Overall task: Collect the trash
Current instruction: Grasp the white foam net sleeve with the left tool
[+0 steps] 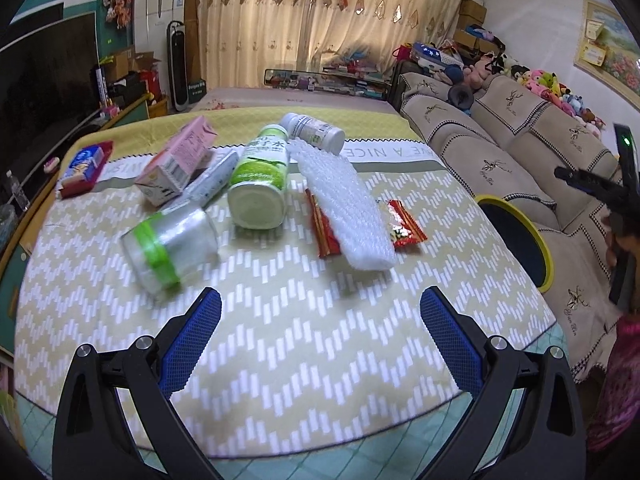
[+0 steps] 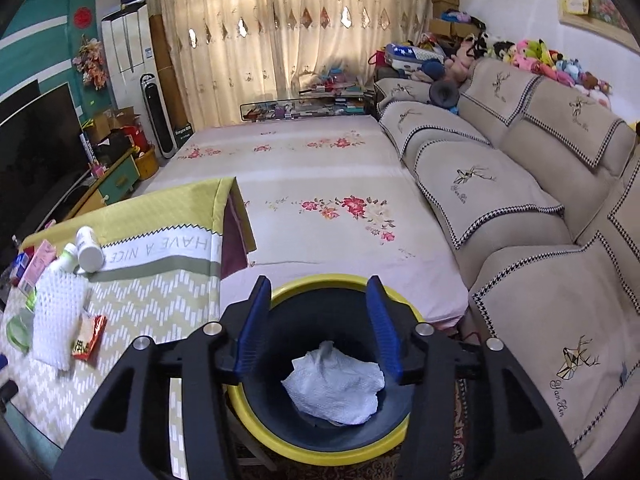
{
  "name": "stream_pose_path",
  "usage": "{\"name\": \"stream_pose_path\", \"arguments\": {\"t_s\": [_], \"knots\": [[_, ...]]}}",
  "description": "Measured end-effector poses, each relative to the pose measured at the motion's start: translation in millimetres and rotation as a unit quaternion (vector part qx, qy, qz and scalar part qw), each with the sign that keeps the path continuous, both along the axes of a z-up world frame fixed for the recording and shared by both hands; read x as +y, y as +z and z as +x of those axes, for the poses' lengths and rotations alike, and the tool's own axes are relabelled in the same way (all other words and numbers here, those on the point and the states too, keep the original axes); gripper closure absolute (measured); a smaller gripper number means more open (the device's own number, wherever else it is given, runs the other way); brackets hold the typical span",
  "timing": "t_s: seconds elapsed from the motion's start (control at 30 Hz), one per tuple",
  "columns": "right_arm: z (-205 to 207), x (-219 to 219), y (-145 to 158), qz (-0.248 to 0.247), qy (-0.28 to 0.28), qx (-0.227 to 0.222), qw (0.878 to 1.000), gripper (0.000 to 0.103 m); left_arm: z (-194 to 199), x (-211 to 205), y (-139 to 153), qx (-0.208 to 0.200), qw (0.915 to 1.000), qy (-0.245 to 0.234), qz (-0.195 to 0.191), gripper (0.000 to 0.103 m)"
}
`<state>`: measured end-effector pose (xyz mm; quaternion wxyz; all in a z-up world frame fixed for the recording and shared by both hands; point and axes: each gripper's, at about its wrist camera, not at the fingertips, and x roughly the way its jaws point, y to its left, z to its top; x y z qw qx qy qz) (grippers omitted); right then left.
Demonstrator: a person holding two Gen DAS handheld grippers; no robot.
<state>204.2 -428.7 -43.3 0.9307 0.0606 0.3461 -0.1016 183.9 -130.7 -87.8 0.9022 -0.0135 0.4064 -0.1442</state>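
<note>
My left gripper [image 1: 320, 304] is open and empty above the near part of the table [image 1: 280, 340]. Ahead of it lie a clear jar with green bands [image 1: 170, 242], a green-labelled bottle [image 1: 260, 178], a white foam net sleeve [image 1: 348, 208] over red snack wrappers [image 1: 404, 228], a pink carton [image 1: 176, 160] and a white pill bottle [image 1: 314, 130]. My right gripper [image 2: 318, 292] is open and empty directly over the yellow-rimmed dark bin [image 2: 280, 436], where a crumpled white tissue [image 2: 336, 388] lies. The bin also shows in the left wrist view [image 1: 546, 252].
A beige sofa [image 2: 520, 220] runs along the right. A low bed with a flowered sheet [image 2: 320, 168] lies beyond the table. A TV [image 2: 36, 152] stands at left. A red-and-blue packet [image 1: 86, 166] lies at the table's far left.
</note>
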Motion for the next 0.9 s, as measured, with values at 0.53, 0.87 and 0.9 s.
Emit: {"name": "stream_pose_path", "arguments": {"t_s": [0.53,0.87,0.9], "knots": [[-46.5,25.7,-8.7,0.021,0.018,-0.037,0.999,0.050,76.2,-56.0,-22.6,0.039,0.9990,0.007,0.018,0.023],[-56.7,19.4,-16.5,0.040,0.015,-0.038,0.998,0.050,86.5,-62.5,-34.9,0.048,0.9986,0.013,0.015,0.066],[-58.6,19.9,-16.5,0.042,0.016,-0.039,0.998,0.050,85.4,-62.4,-34.1,0.047,0.9987,0.012,0.013,0.072]]}}
